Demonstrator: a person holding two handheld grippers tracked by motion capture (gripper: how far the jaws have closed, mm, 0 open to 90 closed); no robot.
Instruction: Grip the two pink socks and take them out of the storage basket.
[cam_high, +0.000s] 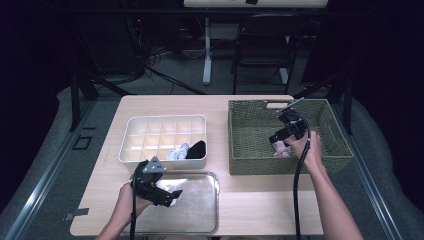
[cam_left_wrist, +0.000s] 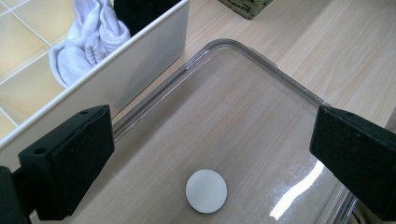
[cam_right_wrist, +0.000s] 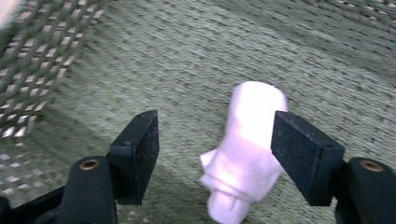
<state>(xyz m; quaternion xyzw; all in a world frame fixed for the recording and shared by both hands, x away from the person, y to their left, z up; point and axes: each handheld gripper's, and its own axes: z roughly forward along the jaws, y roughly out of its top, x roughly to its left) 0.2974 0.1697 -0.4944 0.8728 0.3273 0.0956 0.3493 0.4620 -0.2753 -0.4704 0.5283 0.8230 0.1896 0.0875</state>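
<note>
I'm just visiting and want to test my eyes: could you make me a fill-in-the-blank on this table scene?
1. The pink sock lies in the woven green ____.
2. The right claw has its jaws on either side of the pink ____.
3. The left claw hovers open over the clear ____.
4. The white divided organizer holds a white sock and a ____ one.

Missing words: basket; sock; tray; black

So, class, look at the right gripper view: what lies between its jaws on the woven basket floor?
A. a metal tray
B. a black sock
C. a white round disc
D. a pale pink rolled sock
D: the pale pink rolled sock lies on the green woven basket floor between the right gripper's open jaws.
</note>
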